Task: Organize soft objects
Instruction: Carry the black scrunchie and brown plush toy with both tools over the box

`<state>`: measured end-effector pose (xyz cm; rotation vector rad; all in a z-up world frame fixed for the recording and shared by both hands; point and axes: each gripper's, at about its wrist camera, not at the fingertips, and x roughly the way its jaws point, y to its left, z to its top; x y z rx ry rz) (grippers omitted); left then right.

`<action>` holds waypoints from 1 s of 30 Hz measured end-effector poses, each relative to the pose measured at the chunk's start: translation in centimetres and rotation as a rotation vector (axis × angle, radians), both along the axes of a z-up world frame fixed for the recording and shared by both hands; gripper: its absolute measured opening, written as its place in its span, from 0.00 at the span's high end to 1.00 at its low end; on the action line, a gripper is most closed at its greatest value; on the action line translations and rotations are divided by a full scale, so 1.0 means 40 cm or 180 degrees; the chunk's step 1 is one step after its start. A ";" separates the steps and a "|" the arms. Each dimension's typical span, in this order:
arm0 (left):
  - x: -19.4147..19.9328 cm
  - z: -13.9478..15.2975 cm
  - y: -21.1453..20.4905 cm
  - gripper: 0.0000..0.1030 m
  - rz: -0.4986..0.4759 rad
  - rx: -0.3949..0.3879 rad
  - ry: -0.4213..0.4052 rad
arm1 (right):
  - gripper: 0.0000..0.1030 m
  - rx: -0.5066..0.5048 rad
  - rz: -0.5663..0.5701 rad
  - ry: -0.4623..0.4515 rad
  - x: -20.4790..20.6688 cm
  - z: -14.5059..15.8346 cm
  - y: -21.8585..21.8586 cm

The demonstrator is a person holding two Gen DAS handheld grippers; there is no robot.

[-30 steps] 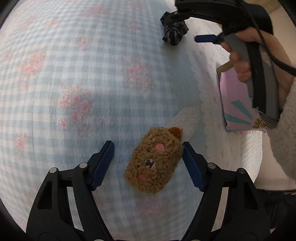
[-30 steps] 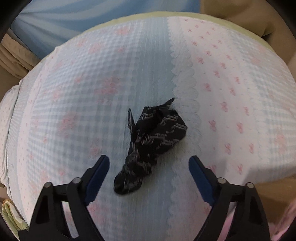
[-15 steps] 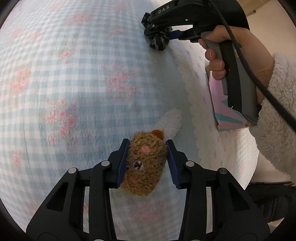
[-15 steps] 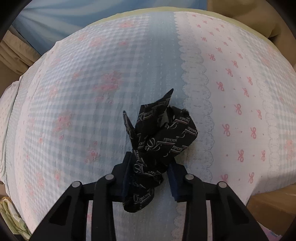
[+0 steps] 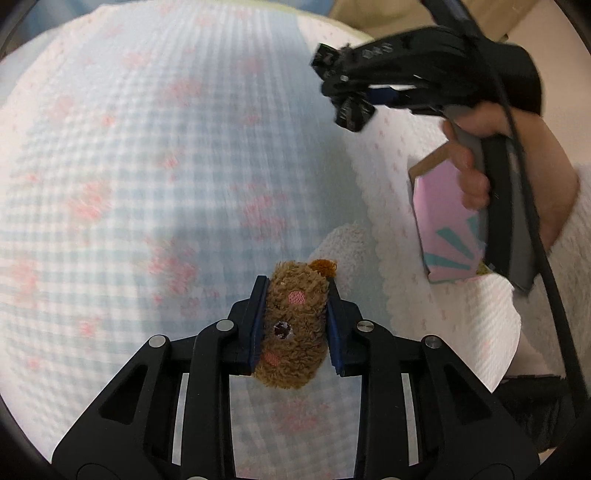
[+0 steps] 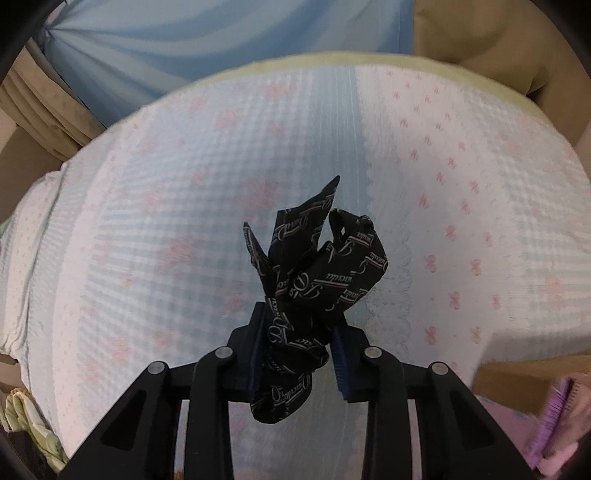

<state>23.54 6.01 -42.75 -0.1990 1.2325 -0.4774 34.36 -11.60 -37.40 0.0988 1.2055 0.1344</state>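
My left gripper [image 5: 294, 295] is shut on a brown plush bear [image 5: 293, 325] with pink cheeks, lifted a little off the bed; a white fluffy part [image 5: 343, 243] trails behind it. My right gripper [image 6: 299, 325] is shut on a black printed scarf [image 6: 317, 273], held above the bed; it also shows in the left wrist view [image 5: 351, 107] at the upper right, with the scarf [image 5: 352, 112] hanging from it.
The bed has a blue-and-white checked cover [image 5: 147, 184] with pink flowers and a white scalloped band [image 6: 461, 221]. A pink box with teal stripes [image 5: 447, 225] stands at the bed's right edge. A blue curtain [image 6: 221, 33] hangs behind the bed.
Both grippers closed, the left on the plush bear and the right on the scarf. Both have since lifted their objects off the bed.
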 end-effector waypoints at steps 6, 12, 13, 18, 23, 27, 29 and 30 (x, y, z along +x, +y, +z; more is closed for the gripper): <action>-0.003 0.139 0.014 0.76 0.0011 0.0070 -0.0260 | 0.72 0.0072 -0.0022 -0.0249 -0.091 0.192 0.002; -0.038 0.319 0.007 0.76 -0.0054 0.0161 -0.0576 | 0.72 0.0134 -0.0106 -0.0501 -0.220 0.400 -0.025; -0.046 0.346 0.004 0.76 -0.0053 0.0176 -0.0613 | 0.72 0.0147 -0.0125 -0.0537 -0.245 0.435 -0.034; -0.082 0.487 -0.032 0.76 0.0003 0.0180 -0.0822 | 0.72 0.0193 -0.0210 -0.0669 -0.364 0.575 -0.097; -0.109 0.602 -0.100 0.76 0.0067 0.0196 -0.1013 | 0.72 0.0183 -0.0294 -0.0760 -0.457 0.658 -0.200; -0.115 0.670 -0.192 0.75 0.0134 0.0138 -0.1104 | 0.72 0.0134 -0.0354 -0.0773 -0.518 0.692 -0.308; -0.117 0.683 -0.246 0.76 0.0141 0.0129 -0.1133 | 0.72 0.0088 -0.0394 -0.0766 -0.538 0.697 -0.380; -0.116 0.688 -0.285 0.76 0.0139 0.0121 -0.1145 | 0.72 0.0078 -0.0406 -0.0757 -0.536 0.699 -0.398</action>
